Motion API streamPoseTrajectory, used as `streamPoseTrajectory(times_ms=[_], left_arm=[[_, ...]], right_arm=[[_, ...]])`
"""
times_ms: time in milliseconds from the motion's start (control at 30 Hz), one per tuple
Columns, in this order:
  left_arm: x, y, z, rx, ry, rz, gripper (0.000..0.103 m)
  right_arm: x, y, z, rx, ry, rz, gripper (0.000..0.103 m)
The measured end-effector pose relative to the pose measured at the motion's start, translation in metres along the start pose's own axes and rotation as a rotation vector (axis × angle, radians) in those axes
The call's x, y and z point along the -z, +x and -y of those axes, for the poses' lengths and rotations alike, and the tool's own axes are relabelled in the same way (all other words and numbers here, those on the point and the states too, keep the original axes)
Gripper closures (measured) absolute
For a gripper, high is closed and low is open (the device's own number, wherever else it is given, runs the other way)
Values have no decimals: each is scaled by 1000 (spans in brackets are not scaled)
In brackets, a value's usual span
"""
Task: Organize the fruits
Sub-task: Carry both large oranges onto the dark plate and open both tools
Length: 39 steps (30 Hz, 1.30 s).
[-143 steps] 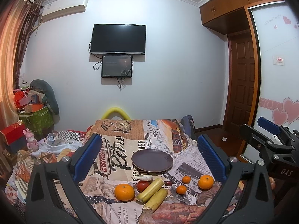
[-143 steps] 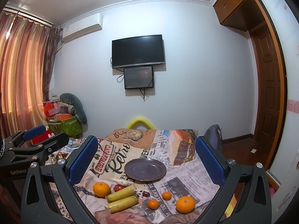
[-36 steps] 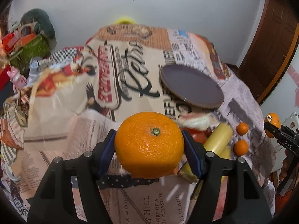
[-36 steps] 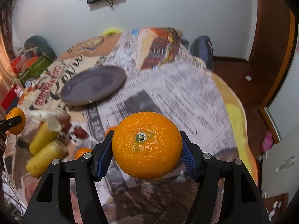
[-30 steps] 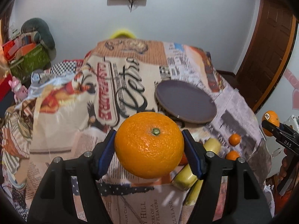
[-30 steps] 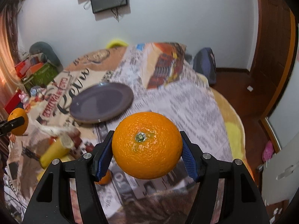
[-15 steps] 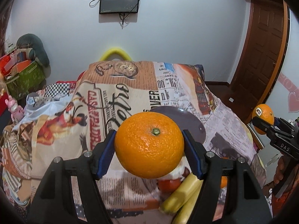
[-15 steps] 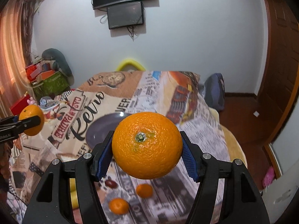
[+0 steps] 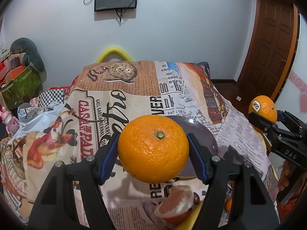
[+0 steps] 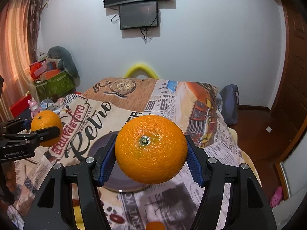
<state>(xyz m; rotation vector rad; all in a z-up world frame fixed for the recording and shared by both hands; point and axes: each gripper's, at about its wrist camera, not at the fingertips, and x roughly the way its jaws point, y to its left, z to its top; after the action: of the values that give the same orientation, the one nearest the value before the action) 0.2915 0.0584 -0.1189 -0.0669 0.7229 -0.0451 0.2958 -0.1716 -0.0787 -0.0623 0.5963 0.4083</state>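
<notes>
My left gripper [image 9: 152, 150] is shut on a large orange [image 9: 153, 149], held in the air above the near edge of a dark purple plate [image 9: 203, 136]. My right gripper [image 10: 150, 150] is shut on a second large orange [image 10: 151, 149], also above that plate [image 10: 99, 145]. Each gripper shows in the other's view: the right one with its stickered orange [image 9: 262, 108] at the far right, the left one with its orange [image 10: 47, 127] at the far left. Both oranges hide most of the plate.
A newspaper-print cloth [image 9: 134, 84] covers the table. Near its front edge lie a pale peeled piece of fruit [image 9: 176, 205], a yellow fruit [image 9: 190, 220] and a small tangerine [image 10: 154, 226]. A yellow chair back [image 10: 141, 70] stands behind the table, clutter [image 10: 53, 80] at left.
Both grippers have risen and moved forward with their oranges, from over the fruits at the table's front to above the plate. The grips have not changed.
</notes>
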Motion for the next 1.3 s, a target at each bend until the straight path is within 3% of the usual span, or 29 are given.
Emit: streamPoseTrajectory(times_ms=[433,700,867,1133,1300], left_arm=[[-8,77,3,-1,28,-103,34],[-8,118,9,40,92,-188,34],[-11,144,6,60,81,-253,34],[-10,169,2,60,68,-333,34],[-8,170,6,53,86,-336,34]], right_arm=[[6,73,2,-2,-43,-141,40],[8,113,6,-6,-65,-241,40],[11,129,4,-18,-87,-281,40],[20,151,6,-34,-84,-362,40],[28,160,8,-43,-70,-412,39]])
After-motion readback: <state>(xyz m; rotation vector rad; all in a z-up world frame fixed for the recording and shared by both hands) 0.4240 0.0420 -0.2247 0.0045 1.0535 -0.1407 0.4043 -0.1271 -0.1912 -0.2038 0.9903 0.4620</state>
